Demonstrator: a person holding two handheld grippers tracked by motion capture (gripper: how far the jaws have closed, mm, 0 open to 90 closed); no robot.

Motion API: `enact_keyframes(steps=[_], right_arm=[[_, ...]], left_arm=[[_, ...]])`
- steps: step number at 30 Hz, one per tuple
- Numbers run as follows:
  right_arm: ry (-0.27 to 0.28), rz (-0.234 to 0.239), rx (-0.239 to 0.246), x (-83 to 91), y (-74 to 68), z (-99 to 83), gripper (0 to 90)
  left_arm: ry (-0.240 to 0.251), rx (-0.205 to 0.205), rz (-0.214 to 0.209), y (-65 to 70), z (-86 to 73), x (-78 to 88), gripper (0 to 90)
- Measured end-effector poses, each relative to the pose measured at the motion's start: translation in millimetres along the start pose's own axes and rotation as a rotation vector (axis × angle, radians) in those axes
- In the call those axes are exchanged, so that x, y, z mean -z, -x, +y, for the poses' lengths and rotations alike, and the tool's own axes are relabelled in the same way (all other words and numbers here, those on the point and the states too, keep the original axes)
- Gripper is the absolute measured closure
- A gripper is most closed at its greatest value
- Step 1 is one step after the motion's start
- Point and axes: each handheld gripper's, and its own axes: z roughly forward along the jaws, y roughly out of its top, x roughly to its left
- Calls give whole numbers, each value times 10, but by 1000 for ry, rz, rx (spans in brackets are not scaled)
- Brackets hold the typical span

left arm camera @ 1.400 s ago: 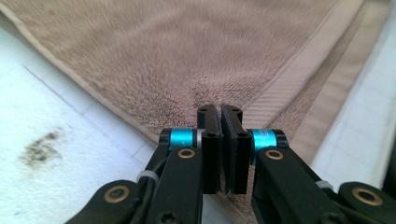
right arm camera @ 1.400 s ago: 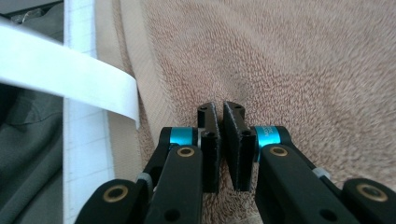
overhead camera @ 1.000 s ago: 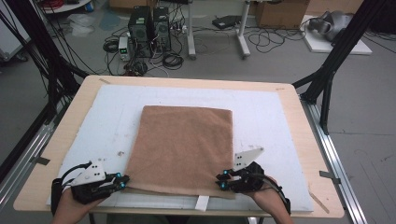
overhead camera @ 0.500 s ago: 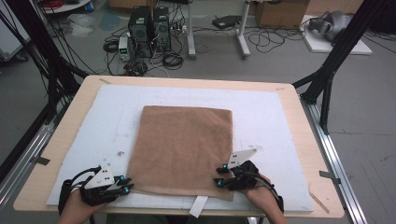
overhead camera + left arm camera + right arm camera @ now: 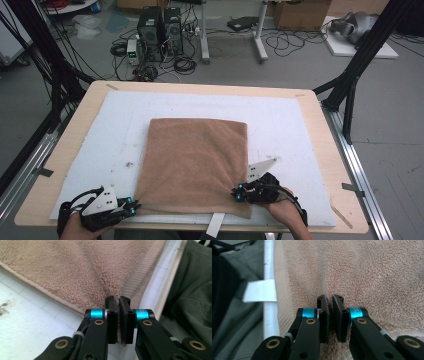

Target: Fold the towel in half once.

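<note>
A brown terry towel [image 5: 195, 160] lies folded flat on the white board [image 5: 310, 130]. My left gripper [image 5: 134, 204] is at the towel's near left corner. In the left gripper view this gripper [image 5: 118, 300] is shut on the towel [image 5: 75, 270], and a crease runs from the pinched corner. My right gripper [image 5: 236, 192] sits at the near right corner. In the right gripper view the gripper [image 5: 329, 298] is shut on a fold of towel [image 5: 374, 270] raised between the jaws. A hand holds each gripper at the table's near edge.
The board rests on a wooden table [image 5: 327, 165]. A white tape tab [image 5: 215, 226] hangs over the near edge between the hands. Black frame legs [image 5: 350, 85] flank the table. Computer towers [image 5: 160, 25] and cables lie on the floor beyond.
The left gripper has slid a little toward the near edge and onto the towel's corner. The right gripper has barely shifted. The towel lies as before.
</note>
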Motion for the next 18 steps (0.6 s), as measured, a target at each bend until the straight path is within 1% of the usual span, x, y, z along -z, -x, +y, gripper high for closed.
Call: enact_keyframes(steps=[2, 3, 4, 5, 6, 7, 9, 10, 11, 12, 13, 14, 15, 16, 18], right_arm=[[-4, -5, 11, 26, -37, -4, 839], [-2, 14, 13, 41, -47, -7, 837], [-5, 15, 14, 55, -60, -7, 826], [6, 14, 10, 73, -63, -7, 794], [18, 12, 3, 84, -58, -7, 726], [41, -7, -16, 101, -43, -6, 663], [65, -11, -38, 128, -3, -8, 621], [81, -24, -47, 138, 22, -8, 599], [95, -34, -63, 148, 55, -7, 573], [98, -44, -69, 156, 74, -5, 557], [106, -56, -80, 159, 105, 0, 553], [109, -66, -80, 157, 125, 4, 545], [106, -87, -91, 147, 144, 13, 541], [100, -103, -92, 136, 162, 20, 535], [88, -142, -106, 98, 211, 32, 522]], left_arm=[[1, 6, -10, 24, -4, 8, 857], [4, 5, -11, 36, -7, 12, 857], [5, 5, -13, 47, -11, 14, 857], [5, 5, -14, 45, -14, 14, 855], [9, 9, -15, 33, -21, 19, 846], [16, 20, -17, 15, -27, 27, 813], [23, 48, -19, -30, -27, 39, 699], [32, 57, -13, -65, -23, 52, 646], [39, 64, -7, -85, -21, 60, 617], [50, 79, 3, -125, -15, 68, 603], [58, 91, 7, -150, -11, 67, 581], [65, 108, 14, -195, -2, 56, 570], [65, 114, 21, -225, 4, 44, 576], [70, 133, 32, -257, 12, 17, 580], [71, 153, 40, -331, 38, -52, 578]])
